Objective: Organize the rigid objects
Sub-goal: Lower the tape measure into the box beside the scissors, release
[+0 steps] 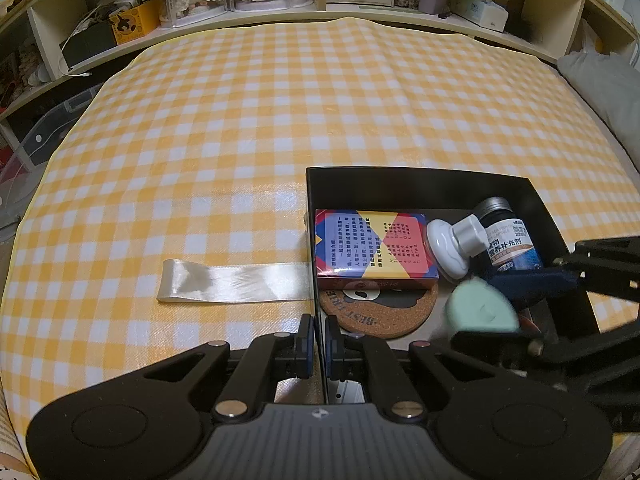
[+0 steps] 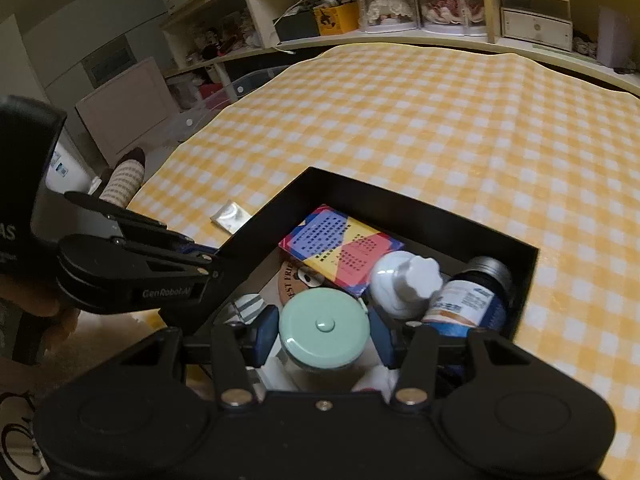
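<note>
My left gripper (image 1: 319,346) clamped on thin wall of matte black box (image 1: 416,180) | my right gripper (image 2: 323,336) clamped on smooth round mint-green case (image 2: 323,326), held over box | glossy checked cloth (image 1: 240,120) beneath.

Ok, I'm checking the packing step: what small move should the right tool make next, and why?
Probably lower the mint-green round case into the black box and let go: the right tool grips it over the box, while the left tool clamps the wall.
</note>
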